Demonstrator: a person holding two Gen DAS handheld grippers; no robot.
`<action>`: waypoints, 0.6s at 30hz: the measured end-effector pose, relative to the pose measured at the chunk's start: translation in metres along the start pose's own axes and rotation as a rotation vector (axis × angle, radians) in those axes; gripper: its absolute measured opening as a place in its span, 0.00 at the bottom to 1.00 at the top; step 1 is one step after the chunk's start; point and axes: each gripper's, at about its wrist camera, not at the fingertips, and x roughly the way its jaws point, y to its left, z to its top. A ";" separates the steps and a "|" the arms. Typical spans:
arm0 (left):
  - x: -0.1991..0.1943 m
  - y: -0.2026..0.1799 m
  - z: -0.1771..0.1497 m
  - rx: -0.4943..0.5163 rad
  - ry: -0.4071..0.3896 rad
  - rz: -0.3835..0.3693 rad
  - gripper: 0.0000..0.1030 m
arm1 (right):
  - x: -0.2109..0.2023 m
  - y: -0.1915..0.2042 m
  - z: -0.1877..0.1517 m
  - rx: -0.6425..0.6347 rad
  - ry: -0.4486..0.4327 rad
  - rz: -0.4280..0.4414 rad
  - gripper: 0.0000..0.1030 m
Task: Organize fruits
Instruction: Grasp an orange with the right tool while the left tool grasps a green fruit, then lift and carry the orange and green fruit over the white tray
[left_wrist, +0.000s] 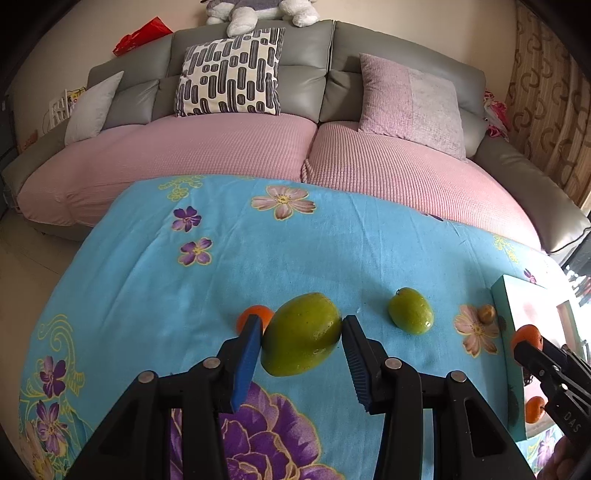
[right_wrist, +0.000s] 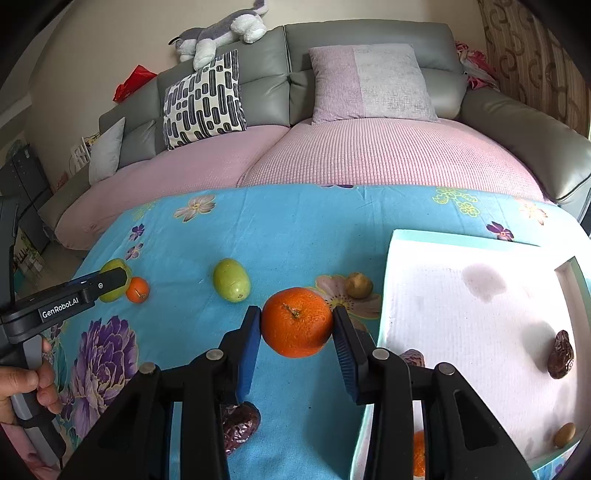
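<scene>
Bright daylight, fisheye-warped edges, overexposed tray (right_wrist: 461, 314)

cloth (right_wrist: 295, 229) beyond fruits open, tray (right_wrist: 461, 295) blocking right

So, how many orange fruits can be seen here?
3. One in the right gripper, one on the cloth beside the big green fruit, one in the tray partly hidden. More may be hidden.

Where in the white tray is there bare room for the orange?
The tray is bare across its middle and far-left part. Its right edge holds a date and a small brown fruit; the near-left corner has another orange.
</scene>
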 end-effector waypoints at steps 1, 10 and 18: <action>-0.001 -0.004 -0.001 0.003 -0.003 -0.005 0.46 | -0.003 -0.004 -0.001 0.003 0.000 -0.005 0.39; -0.009 -0.043 -0.001 0.053 -0.019 -0.032 0.46 | -0.021 -0.042 -0.007 0.052 0.004 -0.052 0.39; -0.014 -0.094 -0.007 0.130 -0.017 -0.101 0.46 | -0.044 -0.076 -0.012 0.110 -0.008 -0.109 0.40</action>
